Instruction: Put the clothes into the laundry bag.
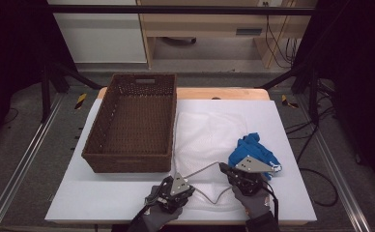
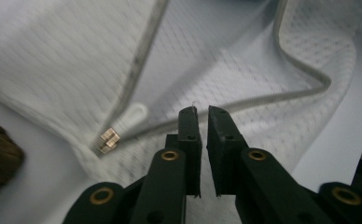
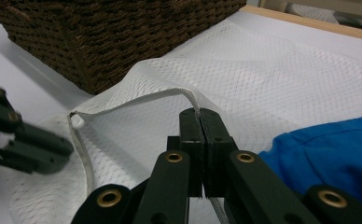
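White-topped table point(image 1: 103, 200) with a wooden edge along its far side. On its left half stands a brown wicker basket point(image 1: 132, 123), open side up. Just right of the basket lies a white mesh laundry bag point(image 1: 202, 133), and a blue cloth point(image 1: 251, 147) rests on the bag's right part.

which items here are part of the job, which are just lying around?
In play:
- white mesh bag, zip edge pinched in the right gripper
- left gripper by the zip pull
- blue cloth

Lying about:
- wicker basket
- table
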A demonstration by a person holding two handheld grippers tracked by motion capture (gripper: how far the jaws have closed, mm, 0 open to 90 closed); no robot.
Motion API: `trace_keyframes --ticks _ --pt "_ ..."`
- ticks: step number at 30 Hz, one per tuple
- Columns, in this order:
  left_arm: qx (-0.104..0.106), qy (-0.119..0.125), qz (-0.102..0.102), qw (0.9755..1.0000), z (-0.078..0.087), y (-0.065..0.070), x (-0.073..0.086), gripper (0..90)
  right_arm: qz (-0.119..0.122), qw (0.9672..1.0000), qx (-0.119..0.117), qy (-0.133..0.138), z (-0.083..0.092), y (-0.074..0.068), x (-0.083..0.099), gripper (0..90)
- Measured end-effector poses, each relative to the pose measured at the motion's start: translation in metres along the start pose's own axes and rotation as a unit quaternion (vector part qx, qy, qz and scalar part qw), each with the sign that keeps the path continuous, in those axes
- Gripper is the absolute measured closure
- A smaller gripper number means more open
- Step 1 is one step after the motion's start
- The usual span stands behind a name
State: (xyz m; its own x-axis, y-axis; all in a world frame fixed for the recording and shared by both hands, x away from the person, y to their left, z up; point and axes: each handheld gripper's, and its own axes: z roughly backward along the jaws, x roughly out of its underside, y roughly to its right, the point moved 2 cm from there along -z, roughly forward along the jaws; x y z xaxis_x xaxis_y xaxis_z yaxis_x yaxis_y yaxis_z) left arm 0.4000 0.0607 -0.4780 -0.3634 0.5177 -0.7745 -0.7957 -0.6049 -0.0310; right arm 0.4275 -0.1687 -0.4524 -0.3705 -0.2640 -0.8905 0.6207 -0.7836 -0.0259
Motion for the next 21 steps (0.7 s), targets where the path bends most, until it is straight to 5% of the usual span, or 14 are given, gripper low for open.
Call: trace_keyframes --ticks 4,5,12,17,21 --pt "-0.029 0.037 -0.006 0.9989 0.014 -0.011 -0.023 74.9 -0.003 1.0 -0.002 -0.002 0.0 0.0 -0.001 89.2" --pt "-0.027 0.04 -0.002 0.9988 0.014 -0.013 -0.028 66.9 -0.001 1.0 -0.002 -0.001 0.0 0.0 -0.001 89.2" --pt "-0.028 0.027 -0.01 0.9992 -0.012 -0.014 -0.06 56.4 -0.004 1.0 -0.006 -0.004 0.0 -0.001 -0.001 89.0" --pt "-0.03 0.01 -0.014 0.9994 -0.03 -0.01 -0.065 56.6 -0.004 1.0 -0.008 -0.004 0.001 0.0 -0.001 89.1" --pt "-0.032 0.007 -0.018 0.9993 -0.038 -0.008 -0.07 66.4 -0.003 0.9999 -0.008 -0.008 -0.001 -0.001 0.0 89.0"
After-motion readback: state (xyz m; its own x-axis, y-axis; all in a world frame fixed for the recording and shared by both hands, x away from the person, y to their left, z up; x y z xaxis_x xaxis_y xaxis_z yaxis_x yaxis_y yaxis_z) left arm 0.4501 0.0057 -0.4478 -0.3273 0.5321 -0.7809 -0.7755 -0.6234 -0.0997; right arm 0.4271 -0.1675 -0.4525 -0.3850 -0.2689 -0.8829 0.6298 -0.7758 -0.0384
